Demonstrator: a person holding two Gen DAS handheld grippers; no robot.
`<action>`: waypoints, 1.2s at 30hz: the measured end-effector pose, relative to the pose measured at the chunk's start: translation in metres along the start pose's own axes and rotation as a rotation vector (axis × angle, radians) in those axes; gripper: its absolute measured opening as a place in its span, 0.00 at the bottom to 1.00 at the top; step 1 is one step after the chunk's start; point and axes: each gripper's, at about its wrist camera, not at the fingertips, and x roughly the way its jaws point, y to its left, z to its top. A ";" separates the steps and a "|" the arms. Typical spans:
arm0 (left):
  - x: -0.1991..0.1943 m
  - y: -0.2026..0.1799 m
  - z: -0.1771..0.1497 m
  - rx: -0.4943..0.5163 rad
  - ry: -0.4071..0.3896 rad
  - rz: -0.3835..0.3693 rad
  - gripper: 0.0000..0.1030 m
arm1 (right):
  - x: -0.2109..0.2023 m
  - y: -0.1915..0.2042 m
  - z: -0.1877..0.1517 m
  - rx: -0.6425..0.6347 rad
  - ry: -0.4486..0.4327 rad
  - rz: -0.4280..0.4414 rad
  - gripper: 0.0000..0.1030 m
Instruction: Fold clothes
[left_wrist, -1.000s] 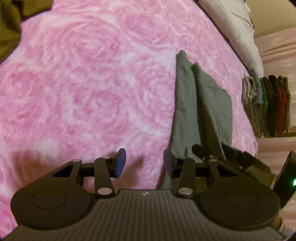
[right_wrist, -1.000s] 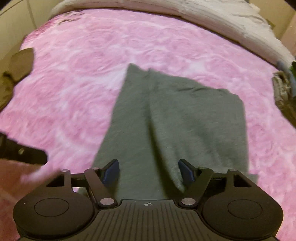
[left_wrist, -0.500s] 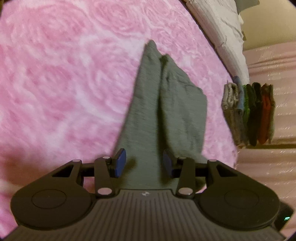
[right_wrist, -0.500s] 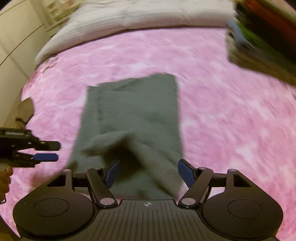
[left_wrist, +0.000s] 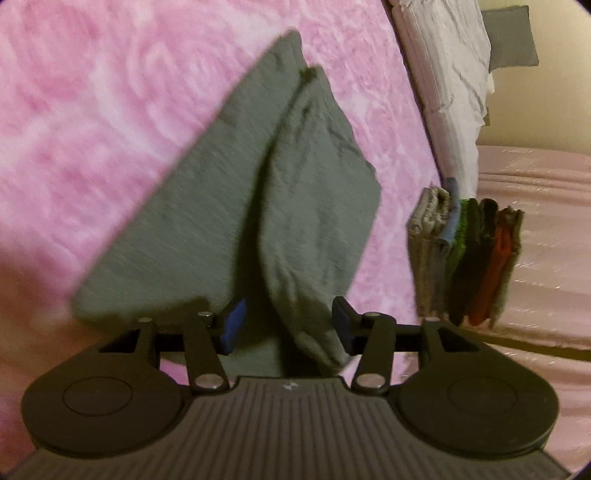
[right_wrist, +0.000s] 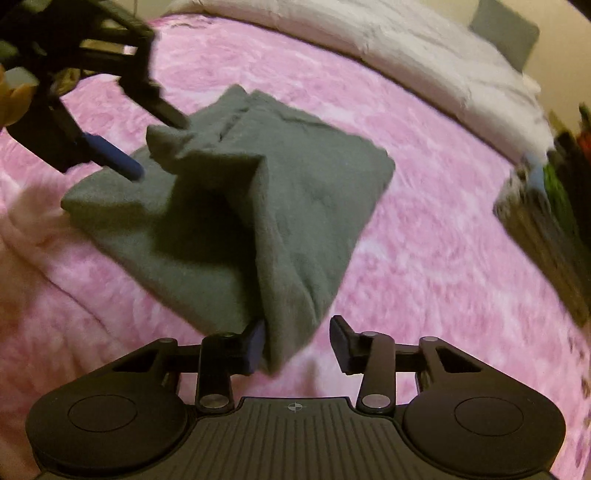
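The grey garment (left_wrist: 229, 206) is lying half-folded on the pink bed cover (left_wrist: 92, 110), one lifted flap standing up so it can be carried over. The left hand-held gripper (left_wrist: 284, 326) is opening, its jaws apart around that flap's near corner. The right hand-held gripper (right_wrist: 295, 345) is closing on the opposite corner, only its left pad touching cloth, likely to grip for the fold.

We look from each wrist, steeply down and close. Both views share the gray cloth (left_wrist: 229, 206) on the pink blanket (right_wrist: 424, 258); our right view also catches the left gripper (right_wrist: 147, 147) at far left.
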 end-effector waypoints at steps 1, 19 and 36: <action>0.006 0.000 -0.002 -0.015 0.011 -0.018 0.42 | 0.002 0.000 -0.002 -0.019 -0.011 -0.002 0.13; -0.027 0.014 0.007 0.449 -0.024 0.216 0.33 | 0.005 -0.018 -0.016 0.063 0.064 0.184 0.78; 0.044 -0.055 0.126 0.608 -0.102 0.202 0.28 | 0.105 -0.188 0.042 1.035 -0.004 0.346 0.76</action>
